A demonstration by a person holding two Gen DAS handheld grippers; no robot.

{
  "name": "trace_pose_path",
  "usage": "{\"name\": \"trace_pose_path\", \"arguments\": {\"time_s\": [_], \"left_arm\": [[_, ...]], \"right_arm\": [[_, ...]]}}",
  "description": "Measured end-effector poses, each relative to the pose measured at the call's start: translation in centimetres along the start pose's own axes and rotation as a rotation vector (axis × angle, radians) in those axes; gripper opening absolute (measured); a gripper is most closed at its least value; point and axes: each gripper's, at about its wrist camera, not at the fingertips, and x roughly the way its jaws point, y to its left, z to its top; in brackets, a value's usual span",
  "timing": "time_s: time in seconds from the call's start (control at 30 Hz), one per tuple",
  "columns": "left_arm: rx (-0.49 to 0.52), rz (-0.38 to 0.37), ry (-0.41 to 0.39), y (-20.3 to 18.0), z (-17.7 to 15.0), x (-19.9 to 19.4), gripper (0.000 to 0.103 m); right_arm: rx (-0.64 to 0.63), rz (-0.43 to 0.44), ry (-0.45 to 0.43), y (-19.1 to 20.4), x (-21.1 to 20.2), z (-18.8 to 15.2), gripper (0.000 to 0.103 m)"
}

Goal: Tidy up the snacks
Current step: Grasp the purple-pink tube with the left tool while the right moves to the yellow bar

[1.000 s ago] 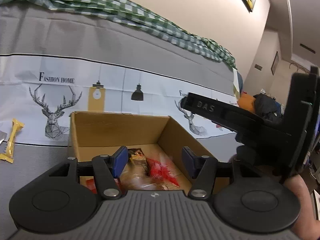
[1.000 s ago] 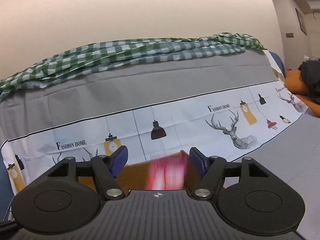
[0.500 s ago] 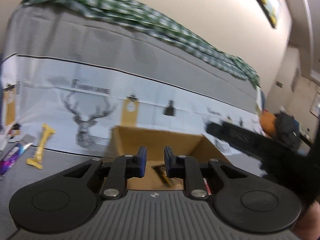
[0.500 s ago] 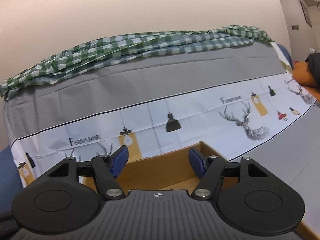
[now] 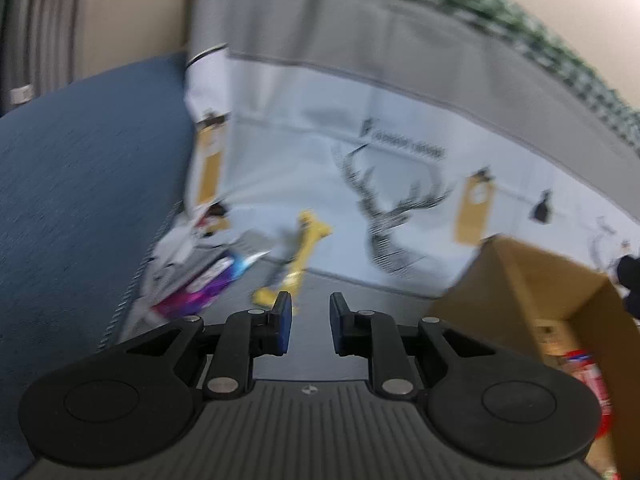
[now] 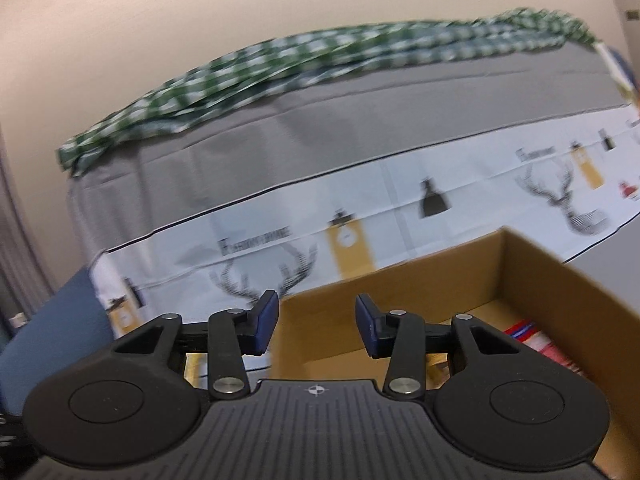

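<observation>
The left claw [image 5: 306,328] points down at the loose snacks still lying outside the box [image 5: 532,280]: a yellow bar [image 5: 302,254] just ahead of its tips and a purple packet [image 5: 208,286] to the left of that, both on the grey surface beside a blue cushion [image 5: 80,184]. Its jaws stand narrowly parted with nothing between them, having just been closing. The right claw [image 6: 316,326] hangs over the near wall of the box [image 6: 400,304], its jaws half spread and empty, and they have just been closing too.

The step in hand looks like fetching the next snack, most likely the yellow bar. To do it well, the left claw should widen again before it comes down, since its gap now looks tight for a wrapper lying flat. Approaching across the bar's narrow width, near its middle, should stop it swinging; a thin wrapper may slide along the cloth, so the tips want to press low against the surface (not skim above it). The right claw is best kept clear of the box mouth.

The left view is badly smeared, so the wrappers' print and the purple packet's outline are unreadable, and whether other items lie under it I cannot tell. Of the box contents, only red packets [image 6: 532,340] show at the frame edges.
</observation>
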Motion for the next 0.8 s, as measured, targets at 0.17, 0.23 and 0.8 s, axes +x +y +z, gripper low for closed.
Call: {"name": "trace_pose_path", "arguments": {"time_s": [0.17, 0.23, 0.8], "left_arm": [[0.05, 0.127, 0.011, 1.5, -1.1, 1.9, 0.043], [0.075, 0.164, -0.013, 2.2, -1.6, 2.6, 0.045], [0.29, 0.234, 0.015, 3.5, -2.3, 9.3, 0.039]], "right_arm": [[0.018, 0.111, 0.1, 1.5, 1.2, -0.9, 0.046], [0.01, 0.143, 0.136, 2.0, 1.6, -1.2, 0.048], [0.023, 0.249, 0.207, 1.4, 2.7, -1.2, 0.052]]}}
